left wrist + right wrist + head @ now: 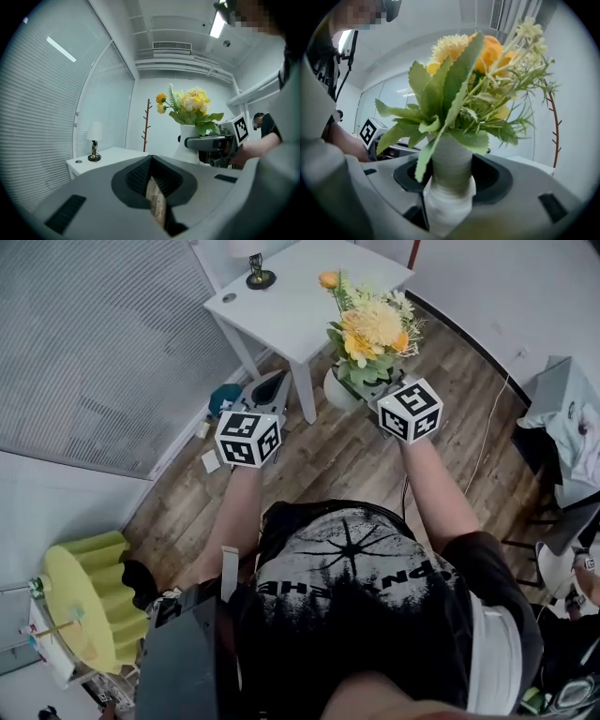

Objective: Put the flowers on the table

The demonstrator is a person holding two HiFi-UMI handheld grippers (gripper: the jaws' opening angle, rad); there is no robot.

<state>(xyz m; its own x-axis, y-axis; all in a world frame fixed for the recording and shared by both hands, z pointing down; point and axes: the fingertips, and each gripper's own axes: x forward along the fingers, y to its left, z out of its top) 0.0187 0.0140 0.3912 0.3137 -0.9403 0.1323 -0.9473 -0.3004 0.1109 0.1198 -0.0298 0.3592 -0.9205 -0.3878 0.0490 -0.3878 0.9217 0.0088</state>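
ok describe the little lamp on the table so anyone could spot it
Find the white table beside the wall of window blinds. Near its edge on the blinds side stands the small table lamp, dark base under a pale shade. It is the only upright thing there; its one neighbour is a flat disc.

The person wears a black short-sleeved T-shirt (356,587) with a pale grey print across it: a starburst of thin lines, with a row of block letters beneath it. A white strap runs down the shirt on the person's left side.

The left gripper (269,390) has a smooth light-grey shell that narrows to a point, with black ribbed pads lining the inside of its jaws and dark rectangular slots set into the shell. The right gripper (450,180) has the same grey shell and black inner lining. Each carries a white cube (247,438) printed with black square markers.
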